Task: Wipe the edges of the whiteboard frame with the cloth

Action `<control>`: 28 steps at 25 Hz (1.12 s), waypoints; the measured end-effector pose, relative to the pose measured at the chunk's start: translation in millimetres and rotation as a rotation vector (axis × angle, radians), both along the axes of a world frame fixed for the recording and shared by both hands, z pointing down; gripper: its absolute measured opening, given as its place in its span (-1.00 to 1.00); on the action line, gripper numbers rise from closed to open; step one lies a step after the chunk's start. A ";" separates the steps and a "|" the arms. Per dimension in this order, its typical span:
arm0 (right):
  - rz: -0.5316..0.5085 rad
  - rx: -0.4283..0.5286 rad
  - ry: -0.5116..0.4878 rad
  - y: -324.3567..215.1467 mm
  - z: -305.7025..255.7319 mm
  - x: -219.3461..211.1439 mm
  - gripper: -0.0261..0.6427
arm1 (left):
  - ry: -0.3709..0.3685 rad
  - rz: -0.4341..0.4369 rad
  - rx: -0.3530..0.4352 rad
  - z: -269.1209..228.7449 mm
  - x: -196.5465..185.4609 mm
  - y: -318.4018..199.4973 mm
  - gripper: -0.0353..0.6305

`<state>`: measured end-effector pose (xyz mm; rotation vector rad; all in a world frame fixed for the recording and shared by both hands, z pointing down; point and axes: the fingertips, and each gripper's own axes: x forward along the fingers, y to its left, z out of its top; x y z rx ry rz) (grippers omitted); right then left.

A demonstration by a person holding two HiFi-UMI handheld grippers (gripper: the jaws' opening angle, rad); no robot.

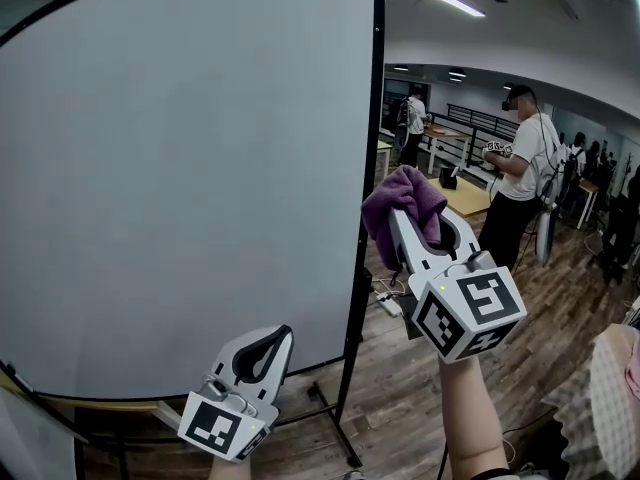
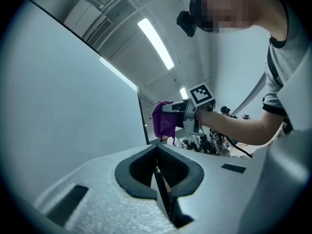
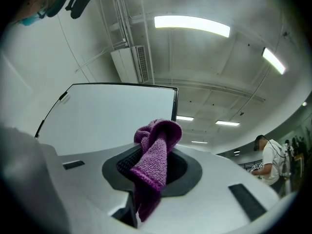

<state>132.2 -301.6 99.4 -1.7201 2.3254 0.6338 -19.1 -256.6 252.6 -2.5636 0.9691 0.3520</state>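
A large whiteboard (image 1: pixel 180 168) on a stand fills the left of the head view, with a thin black frame (image 1: pixel 371 168) down its right edge. My right gripper (image 1: pixel 420 230) is shut on a purple cloth (image 1: pixel 403 206), held up just right of that right frame edge at mid height; whether the cloth touches the frame I cannot tell. The cloth (image 3: pixel 155 157) drapes over the jaws in the right gripper view, whiteboard (image 3: pixel 112 116) behind. My left gripper (image 1: pixel 262 346) is shut and empty, low in front of the board's bottom part. The left gripper view shows the cloth (image 2: pixel 165 119) ahead.
The board's black stand legs (image 1: pixel 335 423) rest on a wood floor (image 1: pixel 400 388). A power strip and cables (image 1: pixel 388 303) lie on the floor behind. A person in a white shirt (image 1: pixel 525 173) stands at the right by tables (image 1: pixel 465 198); others stand farther back.
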 end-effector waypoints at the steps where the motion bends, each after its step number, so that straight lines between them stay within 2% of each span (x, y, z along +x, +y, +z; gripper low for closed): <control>1: -0.003 0.008 0.001 -4.2 -6.1 0.2 -0.69 | 0.001 -0.005 0.003 -1.3 0.8 -3.1 -0.84; 11: -0.025 0.066 -0.019 -42.8 -63.9 13.7 -0.69 | 0.005 -0.049 0.026 -13.5 11.9 -30.9 -0.84; 16: -0.027 0.087 -0.005 -57.4 -84.3 7.4 -0.69 | 0.005 -0.063 0.035 -16.1 6.7 -41.1 -0.84; 28: 0.002 0.140 0.003 -84.3 -137.5 16.9 -0.69 | -0.007 -0.055 0.040 -23.5 21.1 -61.5 -0.84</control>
